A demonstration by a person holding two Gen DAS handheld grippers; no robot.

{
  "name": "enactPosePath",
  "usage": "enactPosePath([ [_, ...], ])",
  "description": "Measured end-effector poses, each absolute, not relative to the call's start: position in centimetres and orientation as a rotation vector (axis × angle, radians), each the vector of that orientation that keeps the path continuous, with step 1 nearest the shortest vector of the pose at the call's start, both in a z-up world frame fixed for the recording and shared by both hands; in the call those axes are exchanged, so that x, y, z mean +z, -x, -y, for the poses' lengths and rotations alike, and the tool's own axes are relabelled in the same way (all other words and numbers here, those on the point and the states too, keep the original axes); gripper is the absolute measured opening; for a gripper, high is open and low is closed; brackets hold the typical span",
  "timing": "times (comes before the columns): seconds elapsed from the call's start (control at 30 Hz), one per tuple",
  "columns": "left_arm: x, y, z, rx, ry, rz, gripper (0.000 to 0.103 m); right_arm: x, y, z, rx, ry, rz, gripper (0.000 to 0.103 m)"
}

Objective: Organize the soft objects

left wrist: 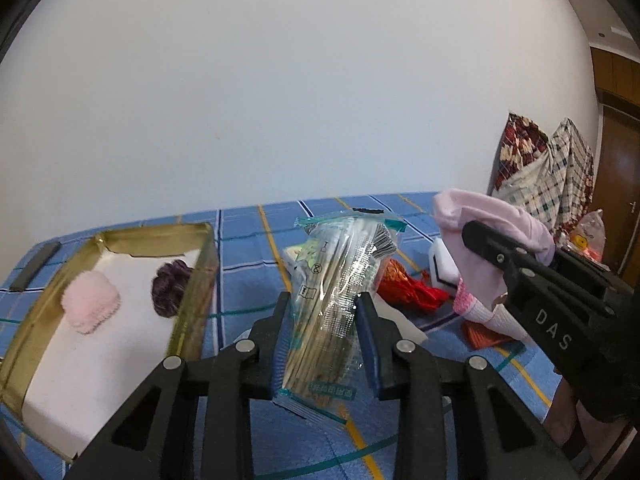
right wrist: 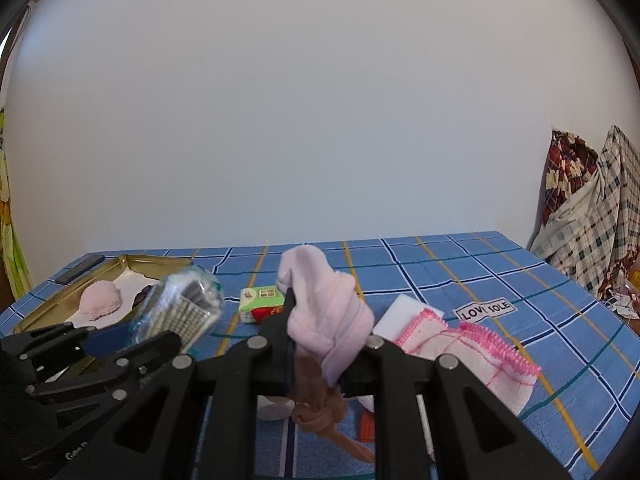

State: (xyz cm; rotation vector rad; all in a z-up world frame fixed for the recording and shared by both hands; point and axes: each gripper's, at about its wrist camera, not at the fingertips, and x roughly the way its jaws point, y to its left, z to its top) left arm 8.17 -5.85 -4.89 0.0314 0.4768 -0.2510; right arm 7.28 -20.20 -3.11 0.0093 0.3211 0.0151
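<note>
My left gripper [left wrist: 322, 316] is shut on a clear plastic packet [left wrist: 336, 280] of thin sticks, held upright above the blue checked table [left wrist: 248, 240]. In the right wrist view the same left gripper [right wrist: 136, 336] and packet [right wrist: 180, 304] show at the left. My right gripper [right wrist: 326, 336] is shut on a pale pink rolled sock [right wrist: 324, 312]; from the left wrist it appears at the right, with the sock [left wrist: 492, 220] sticking up. A gold-rimmed box [left wrist: 200, 280] at the left holds a pink fluffy piece [left wrist: 90, 300] and a purple one [left wrist: 172, 286].
On the table lie a small green carton [right wrist: 262, 300], a white sponge [right wrist: 404, 312], a white cloth with pink trim [right wrist: 472, 356], a knotted tan stocking [right wrist: 320, 412] and a red fabric item [left wrist: 408, 290]. Patterned pillows [left wrist: 544, 168] stand at the far right.
</note>
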Motion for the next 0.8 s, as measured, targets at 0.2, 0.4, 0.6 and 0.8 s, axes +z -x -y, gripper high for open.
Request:
enactPosePath([
  [0.2, -4.6, -7.1, 5.5, -0.21, -0.041, -0.417, 0.034, -3.0, -7.0, 19.9, 0.017, -0.004, -0.307, 0.015],
  [0.4, -4.5, -6.5, 5.2, -0.175, -0.038, -0.386, 0.034, -2.9, -6.5, 19.7, 0.024, 0.002, -0.285, 0.015],
  [0.6, -4.3, -5.7, 4.8, -0.144, -0.033, -0.353, 0.034, -2.9, -6.4, 19.6, 0.033, -0.005, -0.281, 0.015],
  [0.8, -4.1, -5.3, 4.7, -0.127, -0.025, -0.34, 0.034, -3.0, -6.4, 19.6, 0.036, 0.0, -0.281, 0.015],
])
